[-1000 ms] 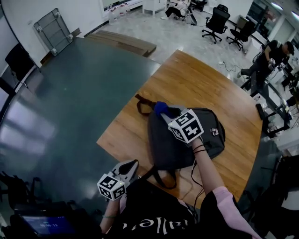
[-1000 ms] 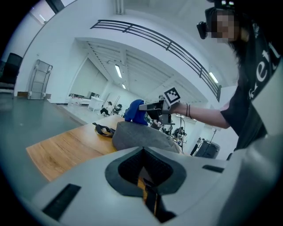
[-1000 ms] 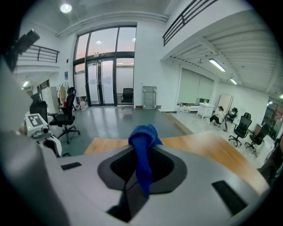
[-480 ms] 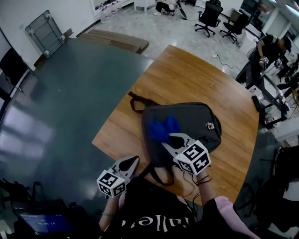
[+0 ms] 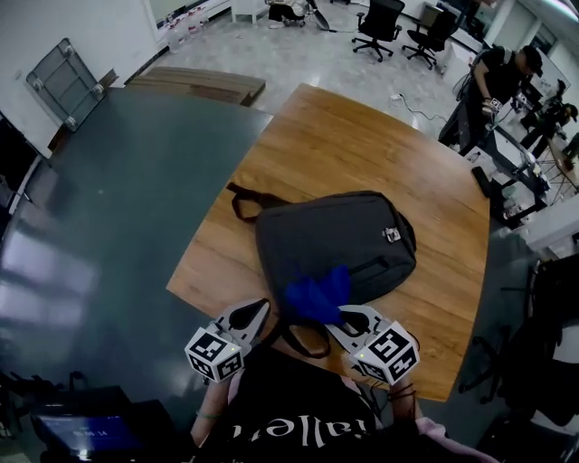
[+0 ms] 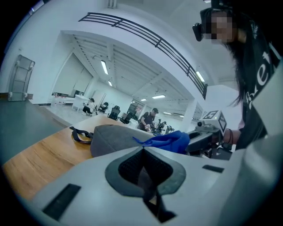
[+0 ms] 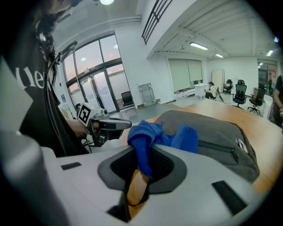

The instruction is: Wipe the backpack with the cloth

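Note:
A dark grey backpack (image 5: 344, 240) lies flat on the wooden table (image 5: 362, 145), its brown handle loop (image 5: 240, 201) at the far left. My right gripper (image 5: 346, 316) is shut on a blue cloth (image 5: 315, 294), which rests on the backpack's near edge. In the right gripper view the cloth (image 7: 146, 134) bunches out of the jaws over the backpack (image 7: 212, 132). My left gripper (image 5: 253, 316) hangs just off the table's near edge, left of the cloth, shut with nothing in it. The left gripper view shows the backpack (image 6: 112, 137) and cloth (image 6: 170, 142) ahead.
A dark floor (image 5: 109, 208) spreads left of the table. Office chairs (image 5: 380, 18) stand at the far back. A person (image 5: 493, 81) works at desks on the right. A metal cart (image 5: 68, 77) leans by the far-left wall. A backpack strap (image 5: 312, 339) hangs over the near edge.
My right gripper has dragged the cloth across the backpack from its far end to its near edge. The left gripper has stayed at the table's near edge.

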`<state>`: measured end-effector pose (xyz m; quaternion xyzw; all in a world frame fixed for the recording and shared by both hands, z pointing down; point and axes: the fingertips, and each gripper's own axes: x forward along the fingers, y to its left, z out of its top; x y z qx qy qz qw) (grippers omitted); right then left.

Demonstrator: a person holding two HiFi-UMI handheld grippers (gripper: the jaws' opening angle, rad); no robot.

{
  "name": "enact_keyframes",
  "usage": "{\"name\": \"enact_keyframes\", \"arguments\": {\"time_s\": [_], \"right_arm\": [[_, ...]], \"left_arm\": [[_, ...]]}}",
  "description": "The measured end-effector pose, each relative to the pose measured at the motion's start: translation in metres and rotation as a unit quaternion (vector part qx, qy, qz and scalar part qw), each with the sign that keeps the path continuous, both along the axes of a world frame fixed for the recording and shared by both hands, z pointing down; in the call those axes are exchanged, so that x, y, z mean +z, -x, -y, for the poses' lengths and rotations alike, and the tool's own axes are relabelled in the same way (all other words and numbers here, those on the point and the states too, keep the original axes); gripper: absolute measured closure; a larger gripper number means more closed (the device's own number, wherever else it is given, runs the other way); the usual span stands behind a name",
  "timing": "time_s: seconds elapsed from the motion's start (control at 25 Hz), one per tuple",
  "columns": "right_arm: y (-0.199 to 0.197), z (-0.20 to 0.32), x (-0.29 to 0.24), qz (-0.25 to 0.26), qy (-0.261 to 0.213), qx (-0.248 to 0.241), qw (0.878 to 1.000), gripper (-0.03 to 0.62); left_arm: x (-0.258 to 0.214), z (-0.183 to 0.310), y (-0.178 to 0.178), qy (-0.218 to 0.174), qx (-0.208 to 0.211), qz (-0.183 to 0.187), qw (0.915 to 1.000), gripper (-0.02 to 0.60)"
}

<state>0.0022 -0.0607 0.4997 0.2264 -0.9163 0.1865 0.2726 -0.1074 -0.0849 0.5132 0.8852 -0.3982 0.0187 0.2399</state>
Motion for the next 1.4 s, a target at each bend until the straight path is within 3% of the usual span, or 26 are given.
{"name": "enact_keyframes", "arguments": {"time_s": [0.16,0.32,0.6,0.8,1.0,1.2,1.4], "right_arm": [[-0.02,-0.007,0.003,0.004,0.017,0.029,0.999,0.54],[-0.03,0.018,-0.021,0.021,-0.018,0.045,0.999,0.54],[-0.03,0.127,-0.068,0.025,-0.126,0.058,0.99,0.54],[-0.015,0.215,-0.07,-0.004,-0.154,0.055,0.986,0.54],[0.014,0.281,-0.051,-0.051,-0.139,0.038,0.988,0.54],[0.034,0.294,-0.002,-0.107,-0.084,0.017,0.991,0.54],[0.027,0.264,-0.006,-0.074,-0.068,0.024,0.995,0.54]], "left_arm": [[0.002,0.005,-0.004,0.002,0.008,0.002,1.0,0.581],[0.005,0.01,-0.005,0.003,0.013,0.004,0.9999,0.581],[0.008,0.013,-0.01,0.003,0.019,0.006,0.9998,0.581],[0.015,0.009,-0.005,0.007,0.013,0.014,0.9998,0.581],[0.019,0.005,0.013,0.015,-0.008,0.016,0.9997,0.581],[0.014,0.006,0.03,0.017,-0.016,0.014,0.9996,0.581],[0.01,0.004,0.031,0.019,-0.016,0.014,0.9996,0.582]]}}
